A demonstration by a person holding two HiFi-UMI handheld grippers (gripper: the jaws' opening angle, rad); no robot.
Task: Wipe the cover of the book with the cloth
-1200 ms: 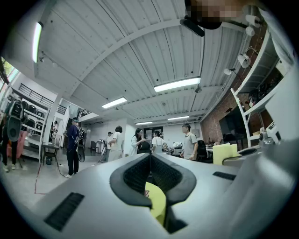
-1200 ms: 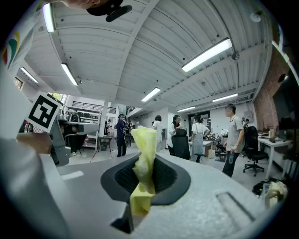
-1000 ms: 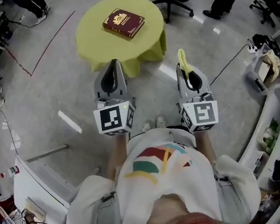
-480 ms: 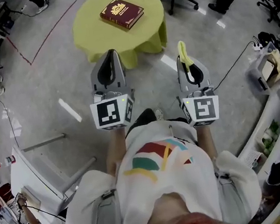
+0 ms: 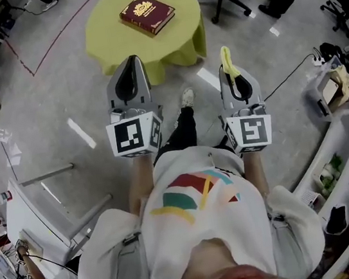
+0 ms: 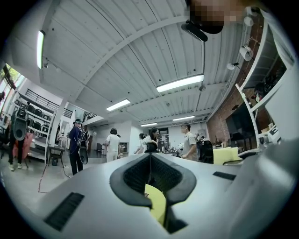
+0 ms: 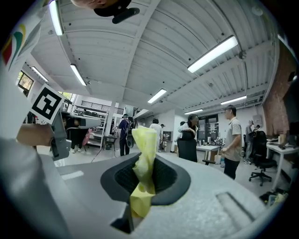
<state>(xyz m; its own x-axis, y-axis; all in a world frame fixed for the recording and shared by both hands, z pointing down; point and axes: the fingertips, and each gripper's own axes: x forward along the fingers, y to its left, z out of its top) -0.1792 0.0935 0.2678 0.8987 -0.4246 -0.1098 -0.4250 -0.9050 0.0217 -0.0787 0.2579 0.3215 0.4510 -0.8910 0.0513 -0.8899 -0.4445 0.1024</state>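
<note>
Still well short of the table [image 5: 107, 38], the person had taken a stride toward it. A second before, both shoes sat close under the body. Now one dark trouser leg [image 5: 183, 131] reached forward between the two grippers, its pale shoe [image 5: 186, 97] out ahead on the floor.

The book [image 5: 147, 14] lay closed on the yellow-green table, cover up, toward the far side of the top. It had slid a little higher and to the left in the head view as the person advanced, and it had not shifted on the table itself. Neither gripper touched it, and both were well apart from it.

The left gripper [image 5: 131, 64] was held out in front of the chest as before, only slightly farther left. In its own view the left gripper [image 6: 150, 161] had its dark pads pressed together with nothing gripped between them.

The right gripper [image 5: 232, 73] had kept its place too, level with the left. Its jaws were closed on the cloth [image 5: 227, 63], a yellow strip that stuck out past the tips just as it had a second earlier. In the right gripper view the cloth [image 7: 144, 154] stood bunched between the pads of the right gripper [image 7: 142, 184], one end poking forward and the other hanging below.

Beyond both grippers, people [image 7: 230, 140] stood about the room.
</note>
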